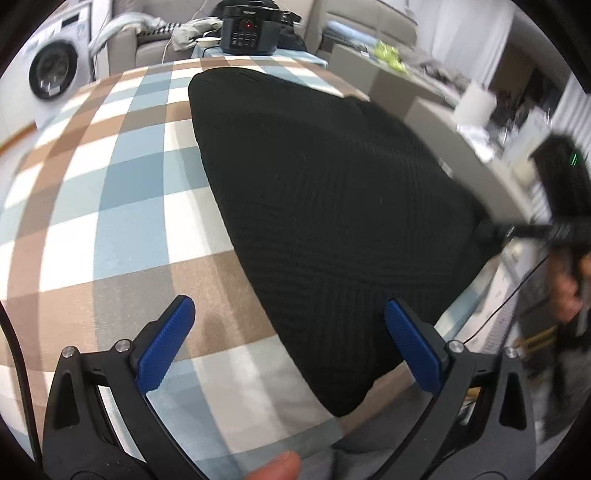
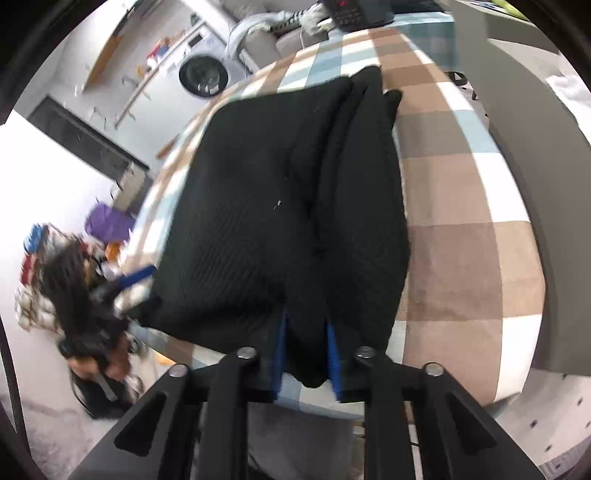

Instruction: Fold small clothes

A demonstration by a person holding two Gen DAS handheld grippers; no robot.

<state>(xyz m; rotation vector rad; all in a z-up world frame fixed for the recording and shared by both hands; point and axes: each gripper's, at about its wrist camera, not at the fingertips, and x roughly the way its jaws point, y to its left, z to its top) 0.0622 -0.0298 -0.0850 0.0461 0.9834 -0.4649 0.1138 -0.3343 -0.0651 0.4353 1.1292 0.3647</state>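
A black ribbed garment [image 1: 325, 192] lies folded on the checked tablecloth [image 1: 110, 184], its near corner reaching the table's front edge. My left gripper [image 1: 288, 302] is open just above that corner, the right blue pad over the cloth and the left pad over bare tablecloth. In the right wrist view the garment [image 2: 277, 203] shows layered folds on its right side. My right gripper [image 2: 306, 321] is shut on a bunch of the near hem, which fills the gap between the blue pads. In the left wrist view the right gripper [image 1: 495, 232] shows, blurred, at the garment's right corner.
A black electric cooker [image 1: 249, 27] stands at the table's far end. A washing machine [image 1: 55, 70] is at the back left, a grey counter [image 1: 406, 85] close to the table's right side. Bare tablecloth [image 2: 461, 240] lies either side of the garment.
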